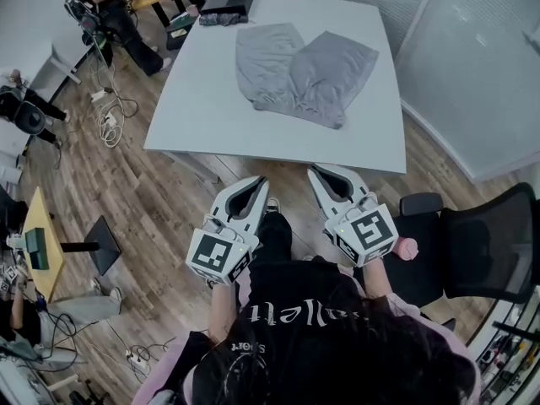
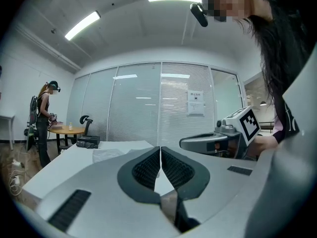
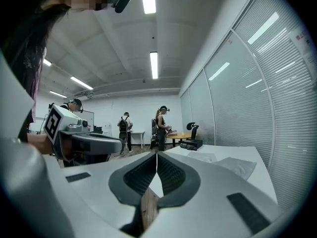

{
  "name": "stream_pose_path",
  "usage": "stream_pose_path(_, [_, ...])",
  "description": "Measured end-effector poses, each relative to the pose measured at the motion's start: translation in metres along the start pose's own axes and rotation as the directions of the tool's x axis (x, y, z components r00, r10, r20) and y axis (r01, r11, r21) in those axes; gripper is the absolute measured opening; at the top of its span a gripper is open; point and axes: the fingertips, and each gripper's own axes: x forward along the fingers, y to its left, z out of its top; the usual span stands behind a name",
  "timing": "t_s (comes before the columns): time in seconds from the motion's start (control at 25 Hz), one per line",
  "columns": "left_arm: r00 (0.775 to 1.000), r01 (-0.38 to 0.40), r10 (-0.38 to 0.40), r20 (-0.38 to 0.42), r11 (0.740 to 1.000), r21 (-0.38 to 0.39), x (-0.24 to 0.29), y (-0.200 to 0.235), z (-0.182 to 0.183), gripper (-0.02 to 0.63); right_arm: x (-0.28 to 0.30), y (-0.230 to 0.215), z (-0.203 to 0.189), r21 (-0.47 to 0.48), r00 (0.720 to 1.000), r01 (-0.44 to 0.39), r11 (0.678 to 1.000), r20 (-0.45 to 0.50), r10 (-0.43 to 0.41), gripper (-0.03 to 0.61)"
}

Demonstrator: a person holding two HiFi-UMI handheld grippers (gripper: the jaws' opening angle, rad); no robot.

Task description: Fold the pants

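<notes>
Overhead look down at a white table (image 1: 202, 108) on a wooden floor (image 1: 160, 192). Lying flat on its far half, grey pants (image 1: 302, 72), two halves fanned side by side, touched by neither tool. Just short of the table's near edge, held out in front of the person: left gripper (image 1: 259, 180) and right gripper (image 1: 314, 172), side by side, tips toward the table, well apart from the pants. Both pairs of jaws pressed together, nothing pinched between them. At the table's far edge, a black box (image 1: 226, 2). Off to the right, a black office chair (image 1: 481, 243).
</notes>
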Motion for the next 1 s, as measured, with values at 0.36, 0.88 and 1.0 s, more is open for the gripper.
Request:
stream_pose_path(0.36, [0.999, 0.033, -0.034, -0.035, 0.999, -0.041, 0.061, 0.108, 0.010, 0.026, 0.102, -0.045, 0.002, 0.032, 0.996, 0.037, 0.999, -0.086, -0.034, 0.023])
stream_pose_path(0.88, [0.985, 0.111, -0.121, -0.121, 0.990, -0.086, 0.115, 0.208, -0.027, 0.026, 0.193, -0.090, -0.010, 0.070, 0.978, 0.117, 0.991, -0.182, -0.102, 0.023])
stream_pose_path(1.0, [0.976, 0.139, -0.151, -0.154, 0.986, -0.089, 0.124, 0.224, -0.038, 0.026, 0.205, -0.100, -0.015, 0.077, 0.970, 0.154, 0.985, -0.203, -0.136, 0.023])
